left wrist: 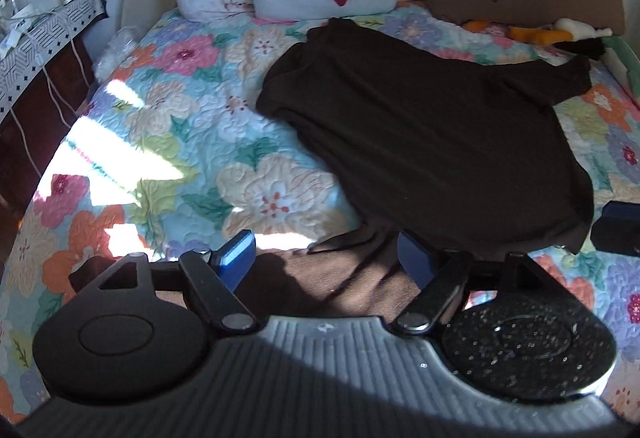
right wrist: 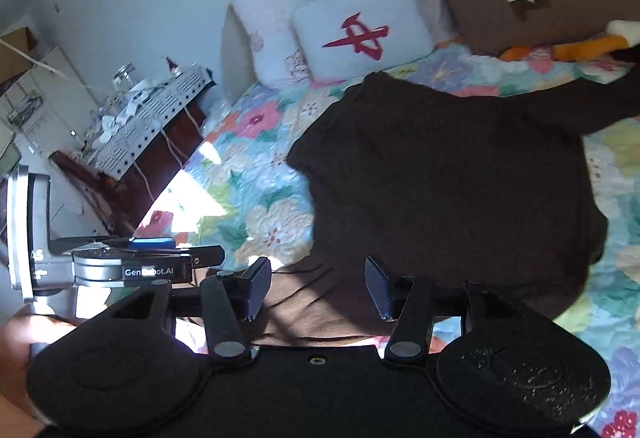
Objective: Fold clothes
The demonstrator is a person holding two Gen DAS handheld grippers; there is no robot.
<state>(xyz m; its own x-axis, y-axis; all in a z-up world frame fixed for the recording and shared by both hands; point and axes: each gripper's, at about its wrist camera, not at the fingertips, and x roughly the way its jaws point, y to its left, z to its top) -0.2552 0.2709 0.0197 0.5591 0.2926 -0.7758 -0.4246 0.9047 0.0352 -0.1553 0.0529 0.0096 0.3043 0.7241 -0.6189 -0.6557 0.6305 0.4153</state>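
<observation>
A dark brown shirt [left wrist: 432,130] lies spread on the floral bed [left wrist: 168,110], its near hem running under both tools and hidden by their bodies, and one sleeve cut off at the right edge of the right wrist view. The left tool [left wrist: 326,258] stands open with cloth seen between its blue pads but not pinched. The right tool [right wrist: 318,288] is also parted over the hem, gripping nothing; whether the pads brush the fabric is hard to tell.
</observation>
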